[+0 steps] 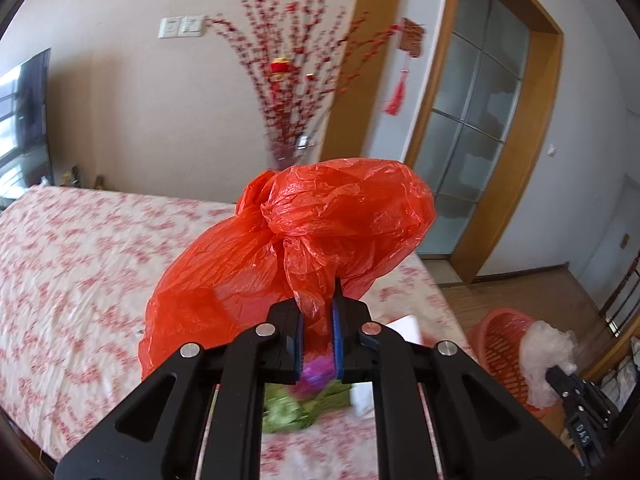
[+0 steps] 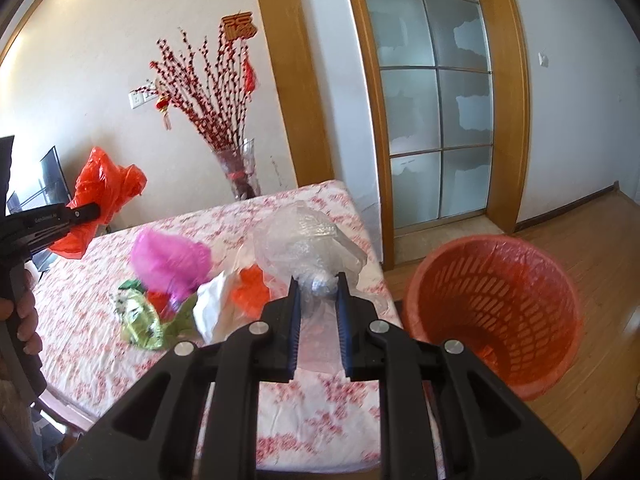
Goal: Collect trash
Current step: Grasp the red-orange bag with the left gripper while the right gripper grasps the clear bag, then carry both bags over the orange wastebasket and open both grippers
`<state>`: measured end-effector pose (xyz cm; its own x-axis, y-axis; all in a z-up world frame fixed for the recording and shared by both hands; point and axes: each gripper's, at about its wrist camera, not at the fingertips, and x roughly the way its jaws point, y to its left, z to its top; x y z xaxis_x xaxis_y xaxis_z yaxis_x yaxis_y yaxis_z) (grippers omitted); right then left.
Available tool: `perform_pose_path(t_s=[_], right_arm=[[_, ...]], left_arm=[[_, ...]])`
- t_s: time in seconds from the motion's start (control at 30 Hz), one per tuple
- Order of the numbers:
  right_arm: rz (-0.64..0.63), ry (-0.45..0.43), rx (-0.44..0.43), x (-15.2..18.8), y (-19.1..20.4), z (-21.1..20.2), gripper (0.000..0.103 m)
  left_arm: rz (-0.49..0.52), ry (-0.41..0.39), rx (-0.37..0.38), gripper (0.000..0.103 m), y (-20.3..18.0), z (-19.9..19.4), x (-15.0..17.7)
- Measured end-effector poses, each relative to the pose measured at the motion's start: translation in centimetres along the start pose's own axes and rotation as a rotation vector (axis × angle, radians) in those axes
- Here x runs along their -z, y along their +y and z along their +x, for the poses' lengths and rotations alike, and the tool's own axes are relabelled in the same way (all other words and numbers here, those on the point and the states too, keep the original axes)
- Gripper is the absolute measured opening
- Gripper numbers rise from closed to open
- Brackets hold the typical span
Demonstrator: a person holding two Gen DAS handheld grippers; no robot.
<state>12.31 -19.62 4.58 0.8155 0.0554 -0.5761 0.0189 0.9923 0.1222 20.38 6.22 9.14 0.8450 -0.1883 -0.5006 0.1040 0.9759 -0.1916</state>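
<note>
A crumpled red plastic bag point(image 1: 304, 236) hangs in the air over the table, pinched at its lower end by my left gripper point(image 1: 316, 312), which is shut on it. The right wrist view shows the same bag point(image 2: 104, 196) and left gripper point(image 2: 86, 213) at far left. My right gripper point(image 2: 318, 292) is shut on a bunch of clear plastic wrap point(image 2: 308, 240), lifted above the table's right end. In the left wrist view that clear wrap point(image 1: 544, 360) and right gripper point(image 1: 560, 374) are at lower right. The orange slotted basket point(image 2: 496, 308) stands on the floor beside the table.
On the flowered tablecloth point(image 2: 88, 332) lie a magenta bag point(image 2: 172, 260), a green wrapper point(image 2: 140, 316), white paper point(image 2: 216, 308) and a red scrap point(image 2: 250, 288). A glass vase of red branches point(image 2: 240, 172) stands at the table's far edge. A glazed door point(image 2: 436, 112) is behind.
</note>
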Motion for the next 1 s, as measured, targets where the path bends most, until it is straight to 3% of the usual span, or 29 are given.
perform_pose_path(t_s=[0.27,0.63,1.0], right_arm=[[0.038,-0.043,0.057,-2.0,-3.1,-0.1,0.017],[0.153,-0.078,0.178,-2.6,-10.7,-0.8,0.017],[0.247,-0.058,0.268,-1.3,-17.2,0.1,0.017]], left_arm=[[0.080,0.034,0.134,0.010,-6.7,2.3,0.4],[0.173,0.168,0.357,0.010,-17.1,6.7,4.7],[0.234,0.266,0.472,0.010,-23.7,10.1,7.7]])
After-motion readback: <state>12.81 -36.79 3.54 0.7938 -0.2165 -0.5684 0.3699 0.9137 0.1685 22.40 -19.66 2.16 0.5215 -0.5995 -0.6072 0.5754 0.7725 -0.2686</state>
